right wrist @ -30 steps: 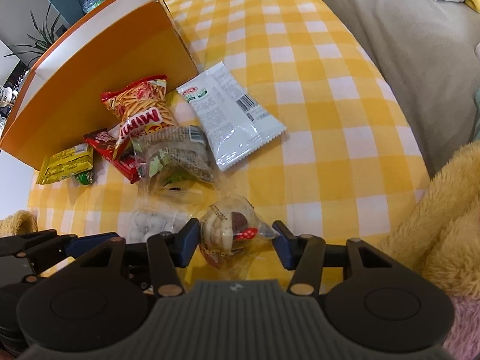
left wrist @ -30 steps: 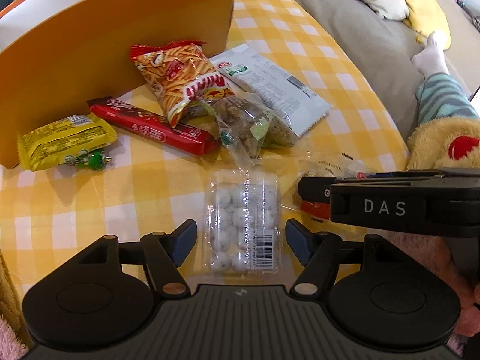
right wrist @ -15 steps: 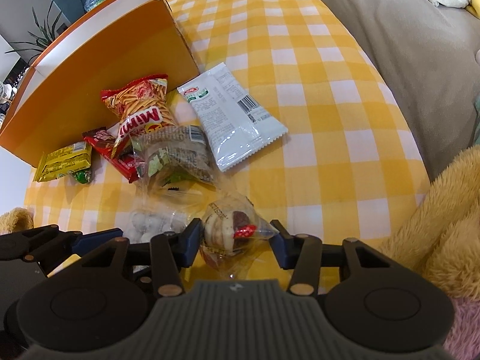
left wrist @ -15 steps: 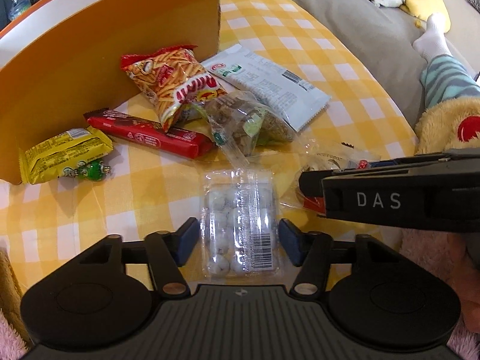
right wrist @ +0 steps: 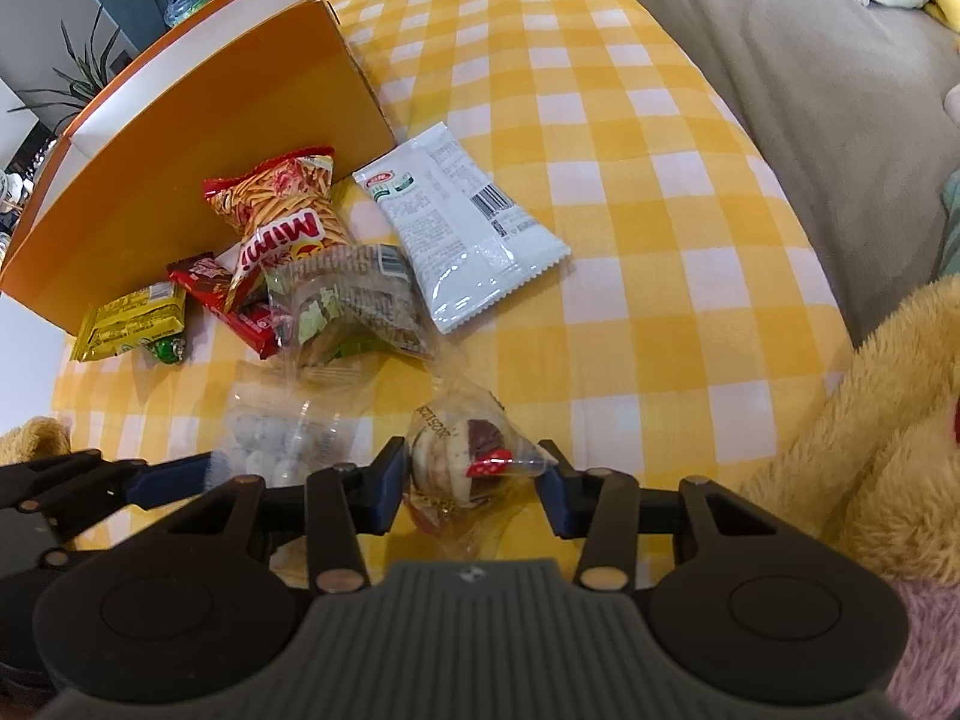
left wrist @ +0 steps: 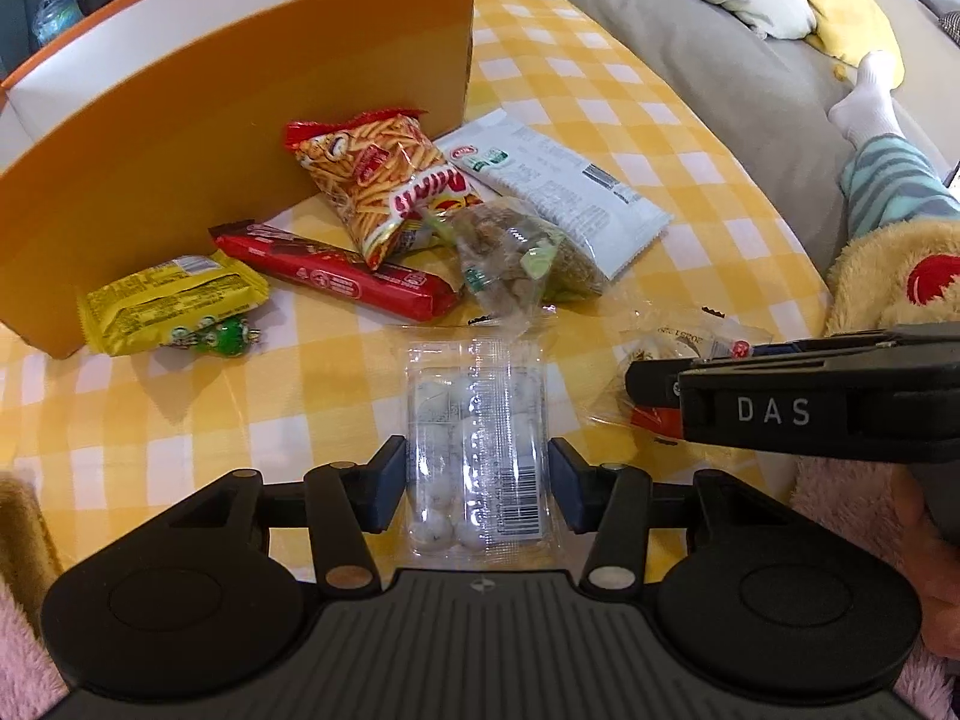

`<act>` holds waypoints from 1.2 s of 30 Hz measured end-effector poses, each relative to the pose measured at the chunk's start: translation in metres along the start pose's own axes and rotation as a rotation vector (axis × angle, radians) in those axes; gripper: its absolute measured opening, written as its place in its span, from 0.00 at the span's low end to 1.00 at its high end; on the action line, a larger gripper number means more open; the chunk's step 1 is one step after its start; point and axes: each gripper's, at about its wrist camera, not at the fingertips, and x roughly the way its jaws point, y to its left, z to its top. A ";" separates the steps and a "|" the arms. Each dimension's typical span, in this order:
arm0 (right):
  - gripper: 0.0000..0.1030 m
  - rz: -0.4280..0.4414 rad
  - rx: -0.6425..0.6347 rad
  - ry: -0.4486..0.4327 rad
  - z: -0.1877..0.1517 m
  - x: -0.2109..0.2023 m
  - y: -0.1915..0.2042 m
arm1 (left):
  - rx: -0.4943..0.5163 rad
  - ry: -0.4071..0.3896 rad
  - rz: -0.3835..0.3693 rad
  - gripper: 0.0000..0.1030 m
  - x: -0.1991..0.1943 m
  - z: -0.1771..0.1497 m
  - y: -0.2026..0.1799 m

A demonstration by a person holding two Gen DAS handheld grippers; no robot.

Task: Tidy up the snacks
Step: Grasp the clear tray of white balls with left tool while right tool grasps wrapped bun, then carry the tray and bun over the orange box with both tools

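Straddling a clear pack of white candies [left wrist: 477, 450], our left tongs [left wrist: 475, 483] stand open, pads just beside its edges. Our right tongs [right wrist: 470, 483] are spread too, around a clear-wrapped pastry [right wrist: 459, 465] — left pad touching it, right pad near. Toward 11 o'clock, other snacks lie on the checkered surface [right wrist: 630, 276] against an orange box [left wrist: 240, 120].
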 end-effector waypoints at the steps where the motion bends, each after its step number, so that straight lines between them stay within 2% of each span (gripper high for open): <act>1: 0.42 -0.005 -0.007 -0.003 -0.001 -0.002 0.001 | -0.005 -0.003 0.001 0.55 -0.002 0.000 0.001; 12: 0.41 -0.022 -0.059 -0.075 -0.015 -0.035 0.015 | -0.072 -0.107 -0.021 0.55 -0.048 -0.007 0.023; 22: 0.41 0.003 -0.123 -0.181 -0.014 -0.071 0.037 | -0.133 -0.235 -0.017 0.55 -0.088 0.009 0.049; 28: 0.41 0.032 -0.180 -0.273 0.005 -0.095 0.053 | -0.137 -0.301 0.010 0.55 -0.115 0.029 0.065; 36: 0.41 0.067 -0.279 -0.389 0.057 -0.116 0.083 | -0.117 -0.377 0.064 0.55 -0.142 0.066 0.087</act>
